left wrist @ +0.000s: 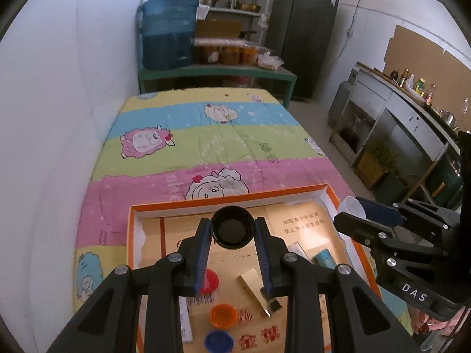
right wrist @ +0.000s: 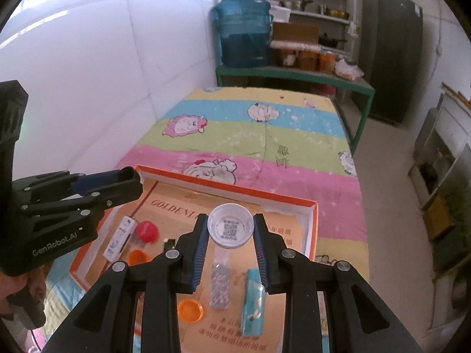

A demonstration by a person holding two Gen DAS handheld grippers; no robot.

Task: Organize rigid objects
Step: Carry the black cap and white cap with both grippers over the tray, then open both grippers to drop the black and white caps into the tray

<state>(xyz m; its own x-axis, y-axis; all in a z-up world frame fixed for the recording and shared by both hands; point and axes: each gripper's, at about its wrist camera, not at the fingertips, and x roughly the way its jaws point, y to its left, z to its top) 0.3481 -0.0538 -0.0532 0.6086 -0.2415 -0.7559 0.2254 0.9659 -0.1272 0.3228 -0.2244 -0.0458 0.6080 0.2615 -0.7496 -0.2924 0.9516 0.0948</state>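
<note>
My left gripper [left wrist: 233, 231] is shut on a black bottle cap [left wrist: 232, 231] and holds it above an orange-rimmed box [left wrist: 223, 201] lined with tan paper. My right gripper [right wrist: 230, 229] is shut on a white cap [right wrist: 230, 229] with a QR code inside, above the same box [right wrist: 312, 223]. In the box lie a red cap [right wrist: 147, 231], orange caps [right wrist: 190, 309] [left wrist: 223, 315], a blue cap [left wrist: 218, 341], a gold lighter [left wrist: 255, 289], a teal lighter [right wrist: 252, 301], a white lighter [right wrist: 119, 238] and a clear lighter [right wrist: 220, 285]. The right gripper also shows in the left wrist view [left wrist: 353, 214].
The box rests on a striped cartoon quilt [left wrist: 212, 135] over a table against a white wall. Behind stand a green bench [left wrist: 217, 73] with a blue water jug [left wrist: 167, 33], jars, shelves and a dark cabinet [left wrist: 303, 38]. A grey counter [left wrist: 406, 123] lines the right.
</note>
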